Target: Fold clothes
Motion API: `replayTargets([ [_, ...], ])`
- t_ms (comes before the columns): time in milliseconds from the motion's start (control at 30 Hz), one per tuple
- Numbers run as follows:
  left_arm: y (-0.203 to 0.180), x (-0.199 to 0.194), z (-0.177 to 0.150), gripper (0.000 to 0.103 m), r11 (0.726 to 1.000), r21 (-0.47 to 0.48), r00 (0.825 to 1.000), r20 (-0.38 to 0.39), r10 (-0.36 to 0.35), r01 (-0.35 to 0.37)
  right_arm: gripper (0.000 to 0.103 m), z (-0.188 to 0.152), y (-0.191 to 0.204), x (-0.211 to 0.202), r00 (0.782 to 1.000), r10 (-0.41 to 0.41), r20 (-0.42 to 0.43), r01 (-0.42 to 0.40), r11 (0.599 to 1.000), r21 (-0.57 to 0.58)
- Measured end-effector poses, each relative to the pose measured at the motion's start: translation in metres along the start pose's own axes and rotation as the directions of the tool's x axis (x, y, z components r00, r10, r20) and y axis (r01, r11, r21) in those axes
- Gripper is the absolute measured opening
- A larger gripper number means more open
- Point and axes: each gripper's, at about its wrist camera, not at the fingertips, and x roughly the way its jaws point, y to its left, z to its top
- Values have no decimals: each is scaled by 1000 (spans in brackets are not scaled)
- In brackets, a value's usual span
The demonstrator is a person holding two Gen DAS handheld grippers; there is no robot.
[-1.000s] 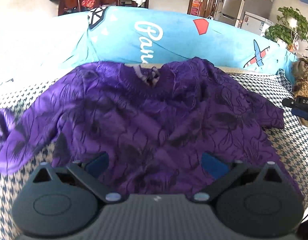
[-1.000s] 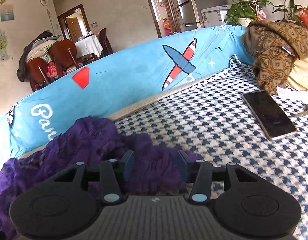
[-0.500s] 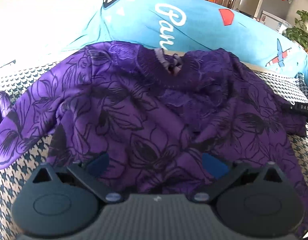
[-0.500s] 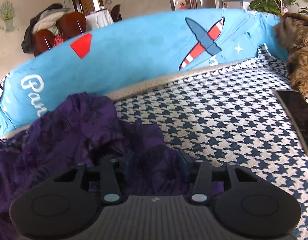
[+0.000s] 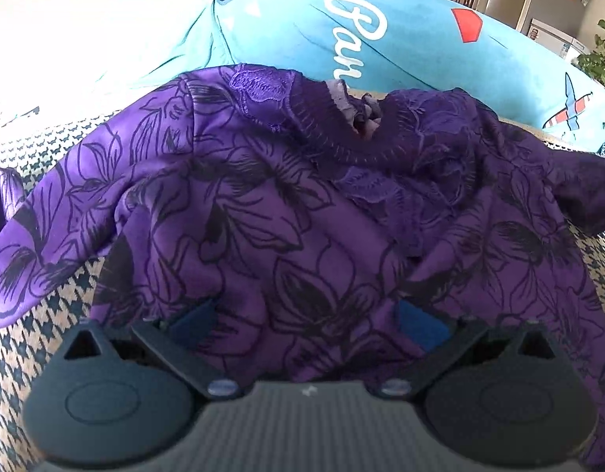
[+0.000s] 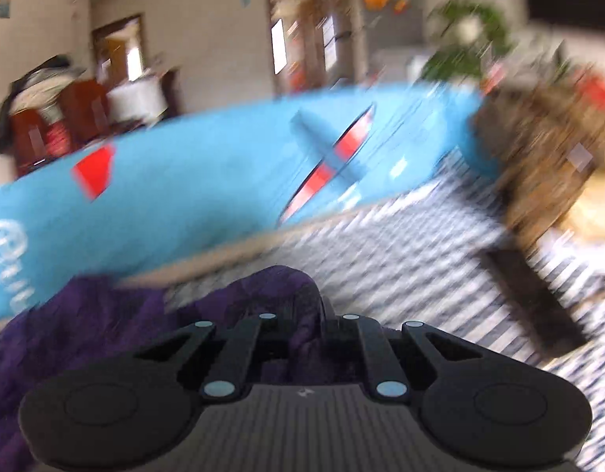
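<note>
A purple floral-print top (image 5: 286, 212) lies spread on the houndstooth sofa seat (image 5: 39, 141), neck opening toward the blue backrest. My left gripper (image 5: 306, 320) is open over its lower hem, blue pads wide apart with cloth between them. In the blurred right wrist view my right gripper (image 6: 308, 314) is shut on a bunched fold of the purple top (image 6: 263, 295), at the garment's right side. The right gripper's fingertips are hidden in the cloth.
A blue cushion backrest (image 5: 381, 39) runs behind the garment. A dark phone (image 6: 534, 295) lies on the seat to the right. A brown patterned cloth pile (image 6: 538, 149) sits at the far right. The houndstooth seat (image 6: 420, 244) extends right of the top.
My right gripper closed on the top's right side and is moving fast, blurring the view. My left gripper moved forward over the garment and stayed open.
</note>
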Motion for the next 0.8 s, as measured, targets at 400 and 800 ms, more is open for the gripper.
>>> replayTargets([
  [400,4,5,3,103,1000,-16,1000,-17,7,-7,11,20,-44,21,978,-202,55,196,975,100],
  [800,13,3,7,103,998,-62,1000,-10,12,-13,23,22,-57,20,985,-173,-3,171,974,148],
])
